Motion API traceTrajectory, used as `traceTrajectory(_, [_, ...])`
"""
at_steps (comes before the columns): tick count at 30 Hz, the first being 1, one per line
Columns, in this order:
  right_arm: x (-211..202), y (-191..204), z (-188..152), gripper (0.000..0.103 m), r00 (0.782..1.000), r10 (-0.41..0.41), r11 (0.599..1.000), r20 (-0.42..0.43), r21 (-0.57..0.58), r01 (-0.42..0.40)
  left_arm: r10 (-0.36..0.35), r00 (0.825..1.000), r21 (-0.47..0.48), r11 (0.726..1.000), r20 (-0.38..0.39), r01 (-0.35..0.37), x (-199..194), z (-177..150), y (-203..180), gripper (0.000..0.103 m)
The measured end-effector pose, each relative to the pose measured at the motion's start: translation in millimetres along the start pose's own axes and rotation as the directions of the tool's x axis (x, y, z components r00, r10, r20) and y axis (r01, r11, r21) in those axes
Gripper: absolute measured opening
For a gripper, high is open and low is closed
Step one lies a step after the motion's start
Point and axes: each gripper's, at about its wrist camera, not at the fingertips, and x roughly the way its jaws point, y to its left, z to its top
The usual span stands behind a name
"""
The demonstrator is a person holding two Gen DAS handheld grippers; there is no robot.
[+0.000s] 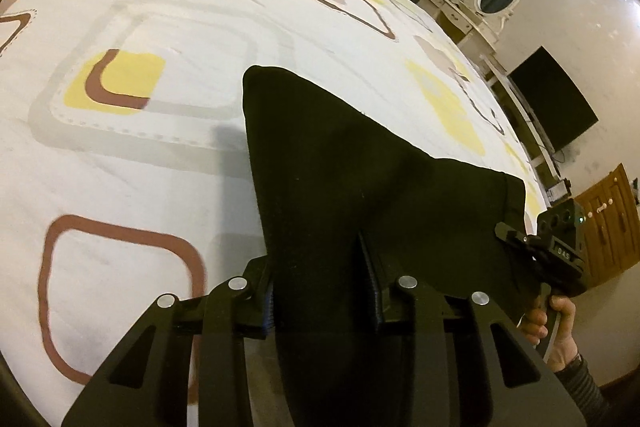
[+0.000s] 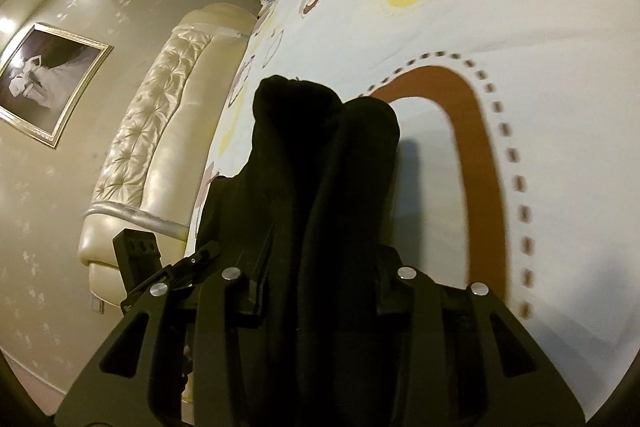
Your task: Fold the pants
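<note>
Nearest the lens in the left wrist view, the left gripper (image 1: 324,291) has its fingers pinched down on a thick bunch of the black pants (image 1: 340,155), the cloth running up from the bottom centre of the frame to a rounded corner near the middle. Same story in the right wrist view: the right gripper (image 2: 320,267) is clamped on the pants (image 2: 320,147), which bulge up between the fingers in two soft humps. So both are closed with fabric in them, nothing loose.

At the lower right of the left view you can see the right gripper (image 1: 556,247) holding the far edge of the cloth, with the person's hand (image 1: 556,327) on its handle. The pants hang stretched between the two, lifted off the bed (image 1: 140,167), and they cast a shadow on the patterned sheet behind.

Progress-wise, my guess is mid-fold. The cloth looks doubled already, since it's thick in both grips, but it's up in the air, not laid flat. Still left: setting it down on the bed, smoothing it, probably another fold.

Further back: a padded cream headboard (image 2: 160,131) and a framed picture (image 2: 48,83) at the left of the right view, a dark TV (image 1: 556,99) at the right of the left view.
</note>
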Motion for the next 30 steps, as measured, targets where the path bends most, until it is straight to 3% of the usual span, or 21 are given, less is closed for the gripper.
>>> traceTrajectory(8, [2.4,-12.4,-2.5,0.036,1.0,0.023,1.0,0.001,0.019,-0.023,-0.026,1.0,0.001,1.0,0.016,0.026,1.7,-6.9,2.7,0.036])
traceTrajectory(12, [1.6,-15.3,0.4,0.043,0.999,0.037,0.999,-0.012,0.031,-0.037,-0.045,0.999,0.004,0.999,0.016,0.045,0.6,-5.7,5.4,0.041])
traceTrajectory(16, [-7.7,-8.7,5.7,0.052,0.999,0.032,0.999,-0.012,0.02,-0.032,-0.041,0.997,0.016,0.999,0.059,0.04,-9.3,-0.7,8.5,0.058])
traceTrajectory(19, [-14.5,-8.8,11.5,0.064,0.999,0.027,1.0,0.021,0.002,-0.027,-0.086,0.99,0.016,0.996,0.109,0.084,-19.6,9.3,16.4,0.071])
traceTrajectory(25, [-2.2,-7.9,38.8,0.073,0.998,0.013,1.0,0.053,0.014,-0.014,-0.09,0.995,-0.05,0.995,0.042,0.092,8.6,34.9,31.9,0.071])
traceTrajectory(30, [15.4,-8.9,58.6,0.075,1.0,0.017,0.999,0.003,0.027,-0.017,-0.129,0.992,-0.099,0.987,0.008,0.13,28.5,50.3,41.1,0.072])
